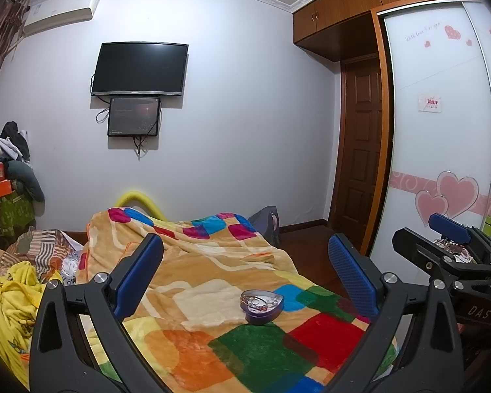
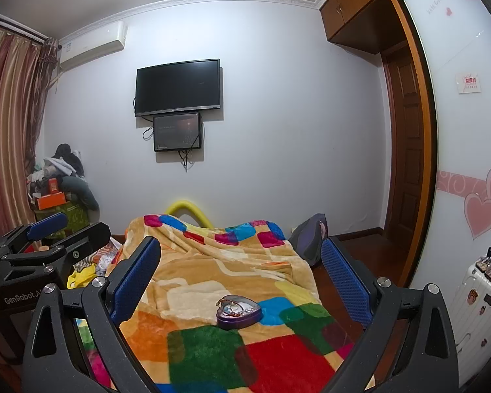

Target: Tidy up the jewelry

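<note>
A purple heart-shaped tin (image 1: 262, 306) lies open on the patchwork blanket (image 1: 193, 262), with tangled jewelry (image 1: 258, 302) inside. It also shows in the right wrist view (image 2: 239, 313), with the jewelry (image 2: 234, 308) in it. My left gripper (image 1: 245, 281) is open and empty, held above the blanket just short of the tin. My right gripper (image 2: 242, 278) is open and empty, likewise above the blanket before the tin. Each gripper shows at the edge of the other's view: the right gripper (image 1: 448, 239) and the left gripper (image 2: 59, 229).
The bed runs toward a wall with a TV (image 1: 140, 68). Yellow and striped bedding (image 1: 19, 281) lies to the left. A backpack (image 2: 309, 239) sits on the floor at the bed's right. A white suitcase (image 2: 478, 294) with cosmetics stands by the sliding wardrobe (image 2: 464, 131).
</note>
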